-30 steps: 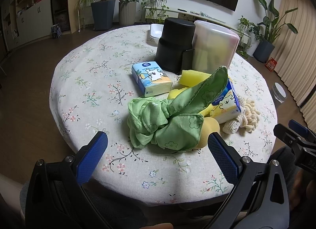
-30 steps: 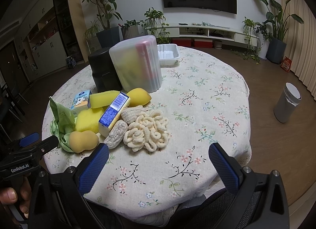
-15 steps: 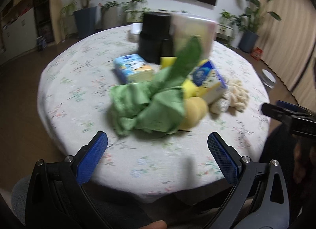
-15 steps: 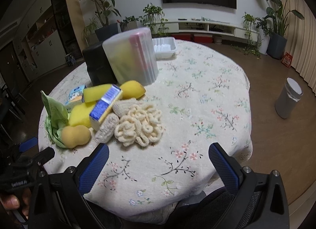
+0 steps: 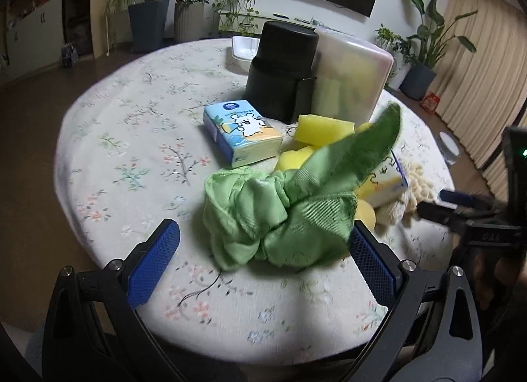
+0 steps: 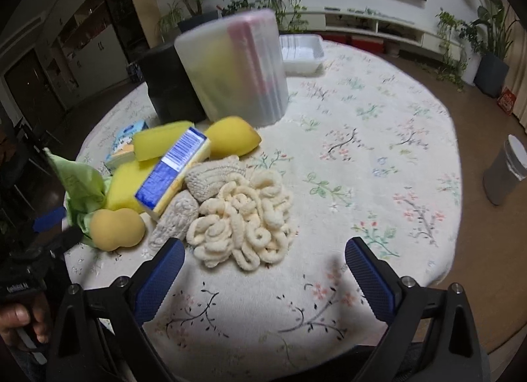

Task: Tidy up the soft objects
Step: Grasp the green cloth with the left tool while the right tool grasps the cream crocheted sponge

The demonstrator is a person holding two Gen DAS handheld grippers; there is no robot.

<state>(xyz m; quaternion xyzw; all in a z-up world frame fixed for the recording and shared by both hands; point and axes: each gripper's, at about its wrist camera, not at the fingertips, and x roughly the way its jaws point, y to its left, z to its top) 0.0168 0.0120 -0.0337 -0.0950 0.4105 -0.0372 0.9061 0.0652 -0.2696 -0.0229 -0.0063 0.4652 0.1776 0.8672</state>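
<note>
The left hand-held gripper (image 5: pixel 263 250) hangs low over the near edge of the round worktop (image 5: pixel 131 138), its blue-padded jaws spread wide and grasping nothing. The crumpled green cloth (image 5: pixel 276 217) lies between and just beyond its fingertips, one corner of it sticking up toward the back. Behind the cloth sit a light blue tissue pack (image 5: pixel 242 131), a yellow sponge block (image 5: pixel 321 130) and, further back, a black container (image 5: pixel 283 69) standing beside a frosted plastic box (image 5: pixel 349 78) with soft things inside. A white tray (image 5: pixel 243 47) rests behind those.

The right hand-held gripper (image 6: pixel 263 263) is likewise released, jaws wide apart and empty, held above the flowered cloth of the worktop near its front edge. Just ahead of its fingertips lies a cream chenille mitt (image 6: pixel 242 220), touching a knitted beige scrubber (image 6: pixel 178 217). To the left of these a peanut-shaped tan sponge (image 6: pixel 117 227) rests against the green cloth, and a second tissue pack (image 6: pixel 174 171) with a blue end leans tilted over flat yellow sponges (image 6: pixel 126 187). A rounded yellow sponge (image 6: pixel 232 136) sits in front of the frosted box. A hand (image 6: pixel 23 319) grips the other tool at the lower left edge. On the floor to the right stands a grey bin (image 6: pixel 504 174).
</note>
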